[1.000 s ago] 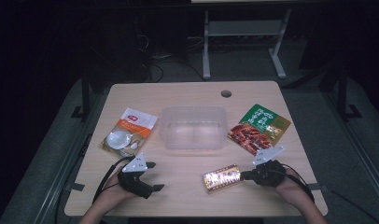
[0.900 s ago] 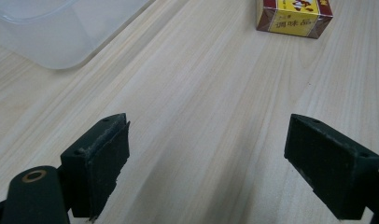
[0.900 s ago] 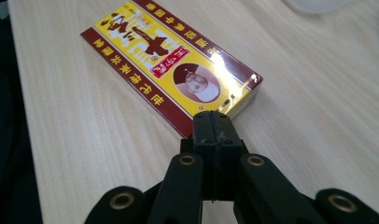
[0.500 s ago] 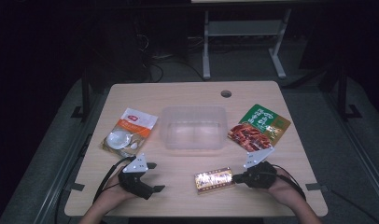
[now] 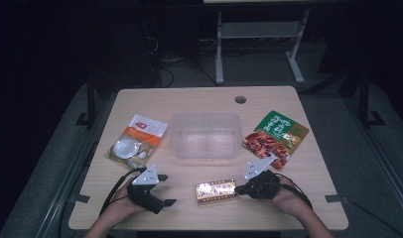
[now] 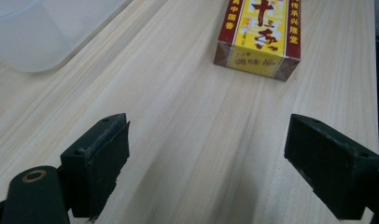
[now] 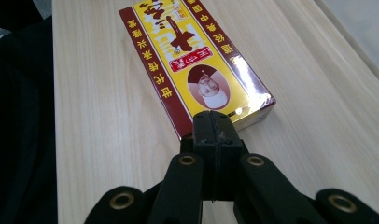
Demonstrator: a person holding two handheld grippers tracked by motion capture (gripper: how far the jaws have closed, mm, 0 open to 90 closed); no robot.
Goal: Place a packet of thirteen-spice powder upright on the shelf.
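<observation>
Evidently, the clenched right tongs nudged the yellow box toward the released left tongs, likely for pickup.

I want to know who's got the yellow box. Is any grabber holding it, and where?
Nothing is held. The right gripper is shut, its tips against the end of the yellow box, pushing. The left gripper is open.
</observation>
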